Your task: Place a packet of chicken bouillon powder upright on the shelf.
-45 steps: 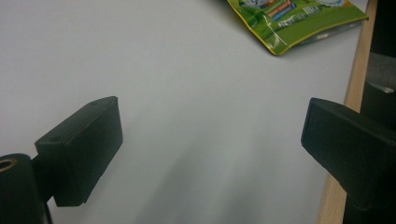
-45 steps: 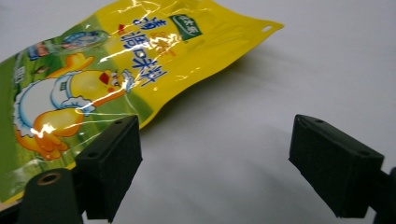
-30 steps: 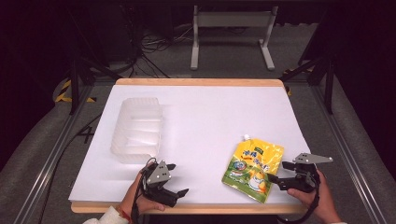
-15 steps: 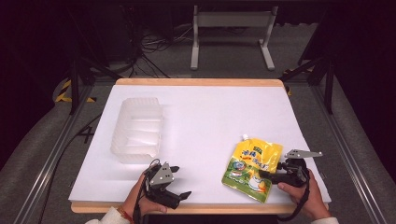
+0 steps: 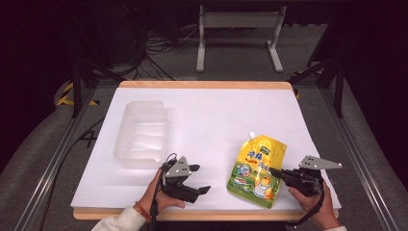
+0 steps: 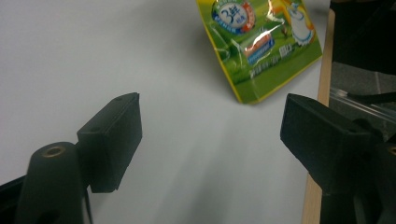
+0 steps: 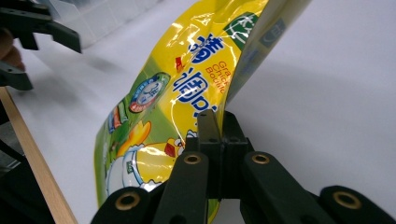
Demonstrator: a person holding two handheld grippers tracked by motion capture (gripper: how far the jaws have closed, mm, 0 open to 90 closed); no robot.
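Clear ribbed plastic tray [image 5: 141,134] sits empty on the white table [image 5: 216,115]. Right gripper [image 5: 277,172] pinches the yellow-green spouted pouch [image 5: 257,168]; left gripper [image 5: 199,180] gapes wide.

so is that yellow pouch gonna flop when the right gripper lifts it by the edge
Probably. The pouch already curls where the right gripper pinches its edge, so it looks soft-sided. Its glossy film may slip. Its bulging body suggests filling inside, so the free end would likely sag.

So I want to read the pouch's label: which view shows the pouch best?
The high view: the whole pouch lies flat, spout to base. The right gripper view is close, with the right gripper pinching its edge. The left gripper view catches its lower end.
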